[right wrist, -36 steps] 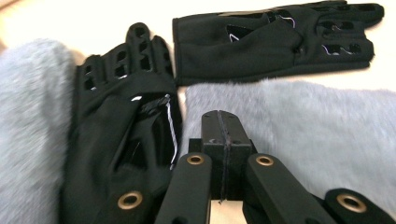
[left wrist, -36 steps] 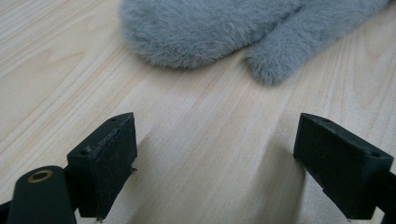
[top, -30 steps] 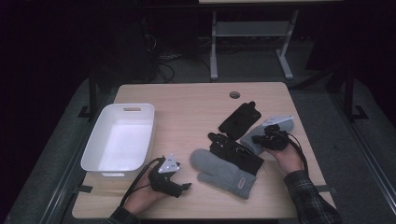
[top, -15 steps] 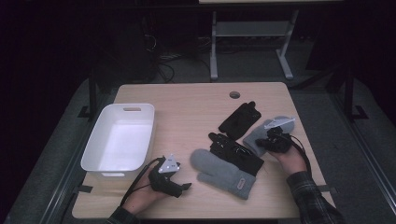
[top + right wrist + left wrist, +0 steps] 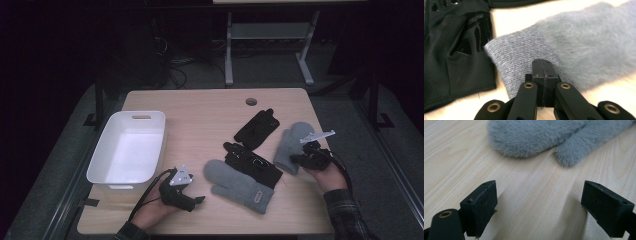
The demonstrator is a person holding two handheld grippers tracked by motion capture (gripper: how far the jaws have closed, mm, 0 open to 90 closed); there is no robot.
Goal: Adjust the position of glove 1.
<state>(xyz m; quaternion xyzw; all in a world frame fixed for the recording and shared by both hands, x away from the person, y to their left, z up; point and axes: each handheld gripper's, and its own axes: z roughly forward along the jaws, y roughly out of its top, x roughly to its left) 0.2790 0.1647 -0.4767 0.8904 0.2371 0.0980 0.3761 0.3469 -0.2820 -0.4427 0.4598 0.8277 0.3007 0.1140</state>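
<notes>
Pinching the grey mitten's (image 5: 574, 47) ribbed cuff, the right claw (image 5: 543, 65) is clenched.

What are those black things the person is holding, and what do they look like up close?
They are two handheld grasping tools. The left tool is black, with a grey three-cornered plate on top and a black cable trailing back past the wrist. Its two jaws are blocky black pads on arms with brass-coloured rivets. The right tool is likewise black, with its own grey plate and cable. A dark plaid sleeve covers the right forearm.
</notes>
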